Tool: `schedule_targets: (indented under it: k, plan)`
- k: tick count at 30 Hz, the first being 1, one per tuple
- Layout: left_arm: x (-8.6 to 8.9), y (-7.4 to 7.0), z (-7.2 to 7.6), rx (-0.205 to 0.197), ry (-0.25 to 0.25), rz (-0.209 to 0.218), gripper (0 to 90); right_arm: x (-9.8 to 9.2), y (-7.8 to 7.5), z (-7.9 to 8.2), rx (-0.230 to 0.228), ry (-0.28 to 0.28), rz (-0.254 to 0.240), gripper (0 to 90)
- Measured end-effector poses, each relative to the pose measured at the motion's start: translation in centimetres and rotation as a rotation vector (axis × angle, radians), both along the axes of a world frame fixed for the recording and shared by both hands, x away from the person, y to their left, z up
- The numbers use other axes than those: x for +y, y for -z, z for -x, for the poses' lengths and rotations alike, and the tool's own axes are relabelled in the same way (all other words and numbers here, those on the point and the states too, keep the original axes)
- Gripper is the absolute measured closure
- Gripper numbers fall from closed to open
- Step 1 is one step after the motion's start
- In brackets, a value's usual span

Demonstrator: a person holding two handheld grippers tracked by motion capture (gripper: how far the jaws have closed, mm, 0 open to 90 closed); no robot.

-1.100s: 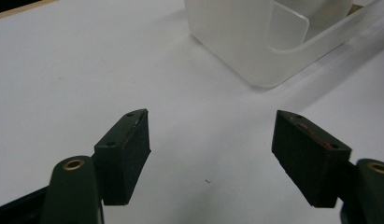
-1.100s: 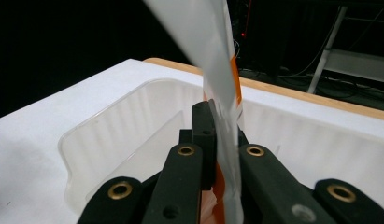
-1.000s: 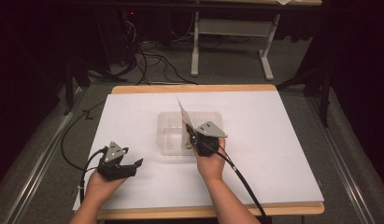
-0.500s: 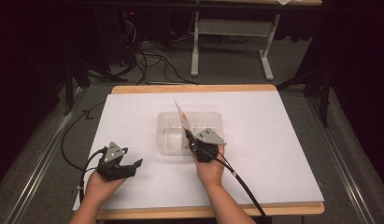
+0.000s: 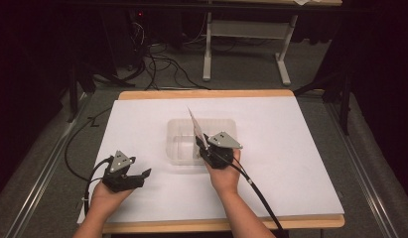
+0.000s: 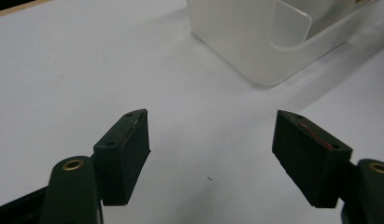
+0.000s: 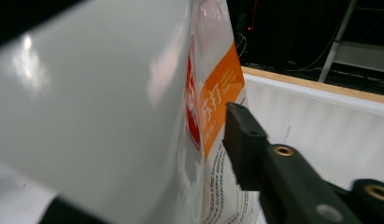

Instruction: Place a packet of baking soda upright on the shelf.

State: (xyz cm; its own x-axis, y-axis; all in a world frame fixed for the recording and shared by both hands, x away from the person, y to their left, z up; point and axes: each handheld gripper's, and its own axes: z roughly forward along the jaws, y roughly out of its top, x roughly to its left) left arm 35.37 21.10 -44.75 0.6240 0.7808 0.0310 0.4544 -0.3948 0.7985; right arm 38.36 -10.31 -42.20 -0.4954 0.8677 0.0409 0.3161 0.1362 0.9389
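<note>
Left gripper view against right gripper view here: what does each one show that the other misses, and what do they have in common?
Left gripper view alone: the left tongs open above bare white tabletop, and a corner of the clear bin.
Right gripper view alone: a glossy white packet with a red-and-orange printed label, pinched in the right tongs, plus the table's wooden far edge and the dark room with a metal stand behind.
Both: the white table cover and black jaws rising from below.
</note>
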Motion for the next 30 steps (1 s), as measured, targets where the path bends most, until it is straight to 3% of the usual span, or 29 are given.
schedule_targets:
  k: [4, 7, 11, 30]
  plan:
    - [0.0, 0.0, 0.0, 0.0, 0.002, 0.0, 27.8, 0.3, -0.5, -0.1, 0.017, -0.015, 0.008, 50.9]
    - [-0.1, 0.0, 0.1, -0.001, 0.007, -0.002, 27.8, 0.4, -0.7, -0.2, 0.024, -0.008, 0.015, 30.1]
    - [0.0, 0.0, 0.1, 0.001, 0.007, 0.003, 27.7, 0.3, -0.9, -0.1, 0.039, -0.003, 0.014, 18.1]
    - [0.0, -0.1, 0.2, 0.0, 0.003, 0.01, 27.2, -1.0, -1.6, 1.9, 0.051, -0.073, 0.012, 15.3]
